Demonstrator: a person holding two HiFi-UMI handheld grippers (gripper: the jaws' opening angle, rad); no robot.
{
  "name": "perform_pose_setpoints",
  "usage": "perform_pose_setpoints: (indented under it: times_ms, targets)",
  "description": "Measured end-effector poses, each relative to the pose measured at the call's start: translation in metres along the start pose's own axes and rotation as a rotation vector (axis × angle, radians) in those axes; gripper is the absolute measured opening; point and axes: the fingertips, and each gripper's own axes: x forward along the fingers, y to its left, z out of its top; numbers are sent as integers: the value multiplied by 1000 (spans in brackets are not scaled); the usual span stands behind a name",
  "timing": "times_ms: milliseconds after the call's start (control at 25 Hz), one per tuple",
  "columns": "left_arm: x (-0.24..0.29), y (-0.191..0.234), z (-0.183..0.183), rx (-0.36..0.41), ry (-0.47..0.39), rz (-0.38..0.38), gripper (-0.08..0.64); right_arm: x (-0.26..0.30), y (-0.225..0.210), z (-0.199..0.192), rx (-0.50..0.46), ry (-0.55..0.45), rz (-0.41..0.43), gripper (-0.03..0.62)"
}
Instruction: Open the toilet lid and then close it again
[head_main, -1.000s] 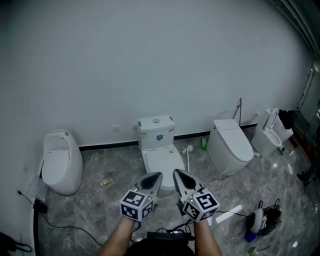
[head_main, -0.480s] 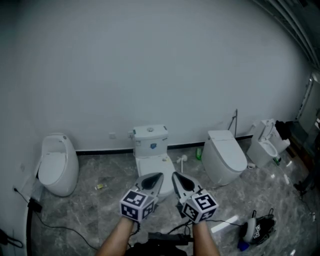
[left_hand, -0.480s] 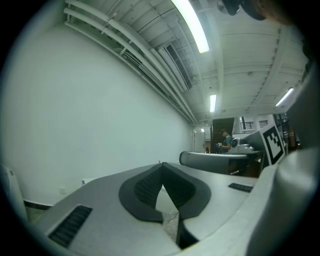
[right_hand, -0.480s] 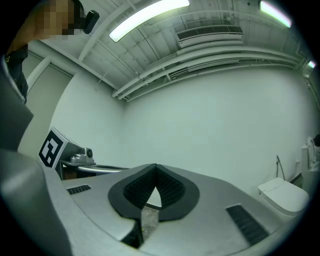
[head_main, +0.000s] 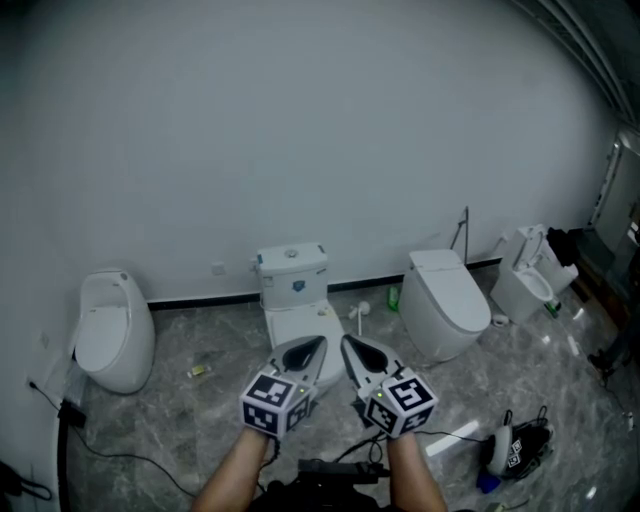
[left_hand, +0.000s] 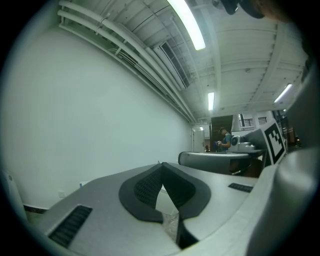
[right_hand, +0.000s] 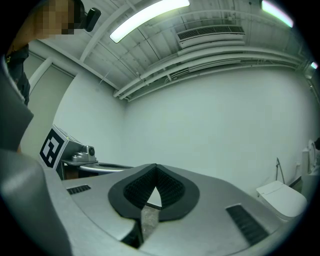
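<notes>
Four white ceramic toilets line the white wall across mid-frame. At centre stands the white two-piece toilet with a tank (head_main: 292, 276), its flat white lid (head_main: 294, 322) down. At lower centre the left claw (head_main: 311, 346) and right claw (head_main: 349, 345), both pinched shut and empty, overlap the bowl's near end. A green bottle (head_main: 394, 297) stands just right of the toilet; a black cable (head_main: 64, 455) runs down the lower left.
</notes>
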Motion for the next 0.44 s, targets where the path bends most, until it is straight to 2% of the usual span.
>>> perform_pose_setpoints:
  times_ms: [440]
  targets:
    - [8,-8,1,16,4,-9,7,-6,-9,1,1,0,4,9]
